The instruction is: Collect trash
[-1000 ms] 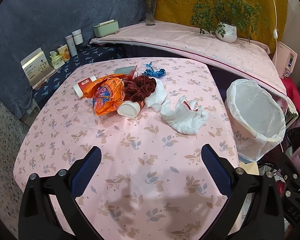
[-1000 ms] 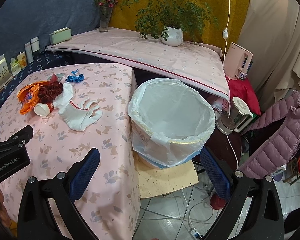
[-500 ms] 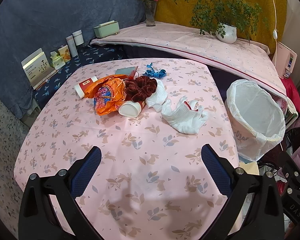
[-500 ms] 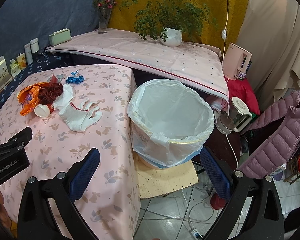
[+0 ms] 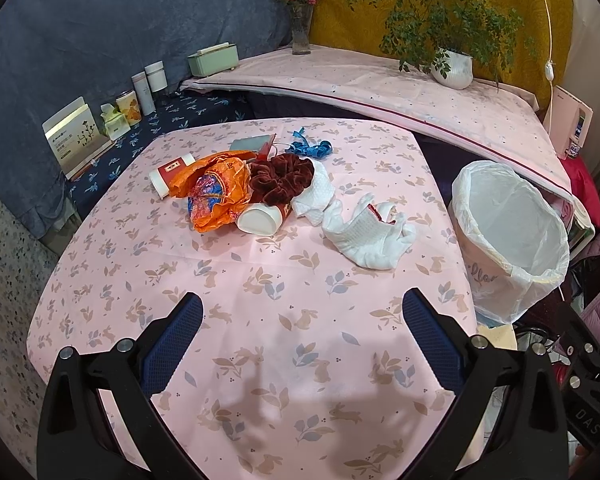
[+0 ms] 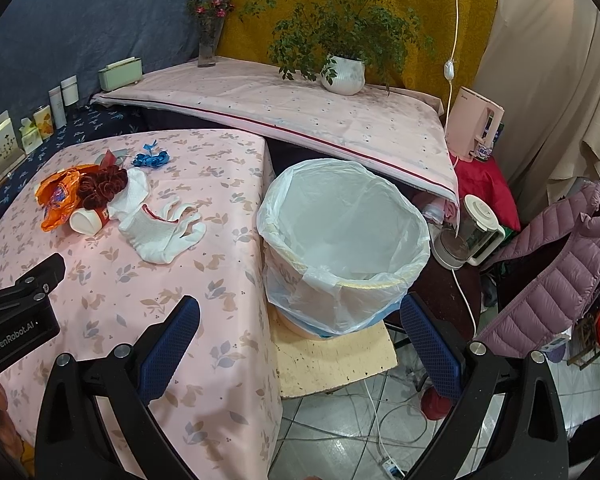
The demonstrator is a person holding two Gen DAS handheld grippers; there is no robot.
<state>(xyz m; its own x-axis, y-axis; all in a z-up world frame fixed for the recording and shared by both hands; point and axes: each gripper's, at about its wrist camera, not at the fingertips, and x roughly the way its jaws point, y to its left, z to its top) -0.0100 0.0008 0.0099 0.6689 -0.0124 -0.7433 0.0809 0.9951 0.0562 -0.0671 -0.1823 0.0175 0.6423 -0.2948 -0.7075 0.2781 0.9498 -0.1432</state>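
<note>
The trash is all bunched toward the far-left part of the pink rabbit-print tablecloth (image 5: 260,280): a crumpled orange plastic wrapper (image 5: 220,196), a white paper cup lying on its side (image 5: 260,220) touching it, a dark red velvet scrunchie (image 5: 282,178) piled on top, a second red-and-white paper cup (image 5: 168,174) poking out behind, and a curly blue ribbon (image 5: 312,148) further back. A pair of white knit gloves (image 5: 364,232) sprawls just right of the heap. The white-lined trash bin (image 6: 344,240) sits off the table's right edge, empty as far as I can see.

Nothing's been grabbed yet, so I'd start with the gloves since they're nearest the bin: come down on a bunched fold, not a flat edge, or the fabric slips out. Leave the cups for a sideways pinch on the rim.

The left gripper (image 5: 302,340) hovers over the near bare cloth, jaws spread wide, holding nothing. The right gripper (image 6: 298,340) hangs at the table's corner facing the bin, also wide and empty.
</note>
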